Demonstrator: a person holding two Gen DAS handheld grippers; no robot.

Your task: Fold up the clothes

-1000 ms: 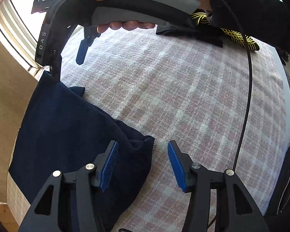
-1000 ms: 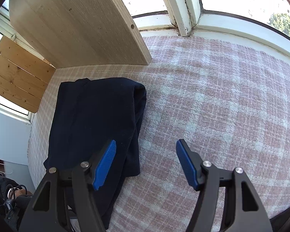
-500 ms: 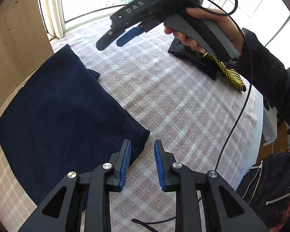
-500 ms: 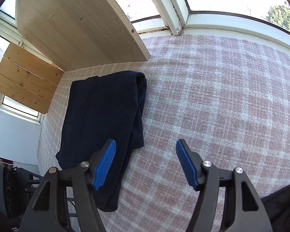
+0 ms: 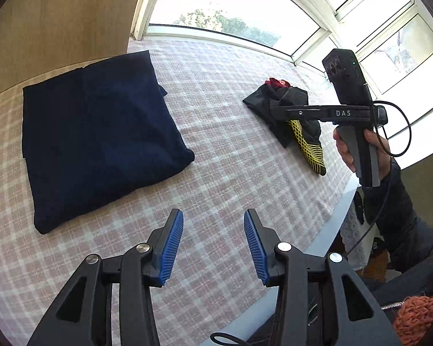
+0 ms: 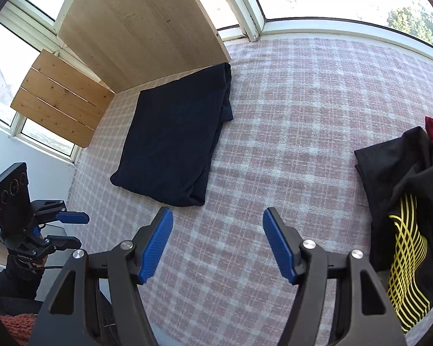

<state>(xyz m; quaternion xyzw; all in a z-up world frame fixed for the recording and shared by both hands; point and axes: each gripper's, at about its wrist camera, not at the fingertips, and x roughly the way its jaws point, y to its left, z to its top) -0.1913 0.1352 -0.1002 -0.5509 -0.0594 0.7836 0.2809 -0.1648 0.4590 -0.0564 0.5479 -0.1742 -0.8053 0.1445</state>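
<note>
One navy garment (image 5: 101, 147) lies folded at ten o'clock on the checked surface (image 5: 231, 178); that looks done. A crumpled black-and-yellow garment (image 5: 300, 127) at two o'clock remains unfolded. The left tool (image 5: 213, 248) is opening, empty; the right tool (image 6: 218, 242) stands apart, empty.

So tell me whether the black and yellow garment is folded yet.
Not folded. The black and yellow garment lies crumpled in a loose heap, while the navy garment is a neat flat rectangle.
</note>
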